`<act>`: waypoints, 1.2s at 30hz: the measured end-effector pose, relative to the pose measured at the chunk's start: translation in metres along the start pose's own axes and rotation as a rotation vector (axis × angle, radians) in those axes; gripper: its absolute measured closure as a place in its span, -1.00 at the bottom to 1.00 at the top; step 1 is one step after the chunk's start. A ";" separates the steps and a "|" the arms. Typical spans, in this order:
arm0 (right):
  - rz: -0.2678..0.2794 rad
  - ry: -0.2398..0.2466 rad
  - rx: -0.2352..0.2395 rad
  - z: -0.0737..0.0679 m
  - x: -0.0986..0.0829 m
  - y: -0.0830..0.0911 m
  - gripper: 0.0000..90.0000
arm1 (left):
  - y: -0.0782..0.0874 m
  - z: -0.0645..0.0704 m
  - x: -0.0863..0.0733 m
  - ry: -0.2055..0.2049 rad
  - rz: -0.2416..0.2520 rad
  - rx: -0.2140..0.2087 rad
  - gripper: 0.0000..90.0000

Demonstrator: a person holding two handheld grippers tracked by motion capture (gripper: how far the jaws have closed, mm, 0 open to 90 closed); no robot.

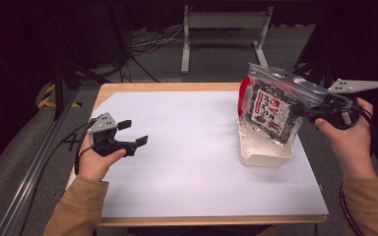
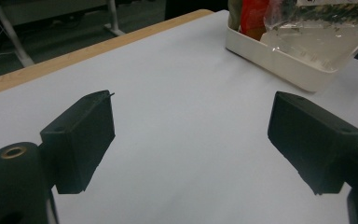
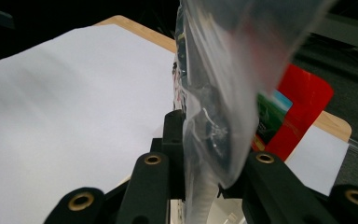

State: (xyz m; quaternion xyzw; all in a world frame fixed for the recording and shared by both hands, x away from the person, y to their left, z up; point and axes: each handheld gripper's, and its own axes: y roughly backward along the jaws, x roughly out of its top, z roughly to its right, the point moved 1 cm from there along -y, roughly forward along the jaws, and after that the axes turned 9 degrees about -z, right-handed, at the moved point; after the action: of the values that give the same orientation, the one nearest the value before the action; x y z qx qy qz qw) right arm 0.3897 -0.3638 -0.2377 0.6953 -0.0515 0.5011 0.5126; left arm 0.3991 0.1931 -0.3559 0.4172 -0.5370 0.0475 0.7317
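High view: right gripper [image 1: 309, 111] clamps edge of clear zip bag [image 1: 271, 104] with printed dark snack pack inside, held above white tray [image 1: 266, 155]; red packet [image 1: 244, 96] mostly hidden behind bag. Left gripper [image 1: 134, 132] spread, holding nothing, over white sheet [image 1: 187, 157].

Left gripper view: jaws wide apart; tray [image 2: 289, 65] cut off at frame top, bag bottom [image 2: 317, 37] blurred.

Right gripper view: jaws pinch bag [image 3: 219, 93]; print unreadable, red packet [image 3: 293, 112] partly covered.

My sleeves [image 1: 74, 206] are tan. Each tool, left [image 1: 130, 132] and right [image 1: 302, 112], is black with blocky jaws, brass-ringed screw holes, a grey three-cornered plate on top and a black trailing cable.
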 end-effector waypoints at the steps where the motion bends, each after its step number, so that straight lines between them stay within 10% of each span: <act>1: -0.008 0.002 -0.004 0.000 0.000 -0.001 0.69 | 0.000 0.000 0.000 -0.003 0.002 0.001 -0.66; 36: -0.111 -0.025 -0.016 -0.002 -0.022 -0.039 0.69 | -0.002 0.000 -0.002 0.017 -0.014 -0.008 -0.68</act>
State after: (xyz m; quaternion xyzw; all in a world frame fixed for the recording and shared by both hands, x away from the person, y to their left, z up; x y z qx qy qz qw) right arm 0.4000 -0.3538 -0.2801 0.6992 -0.0233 0.4625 0.5446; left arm 0.3989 0.1926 -0.3584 0.4176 -0.5279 0.0437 0.7382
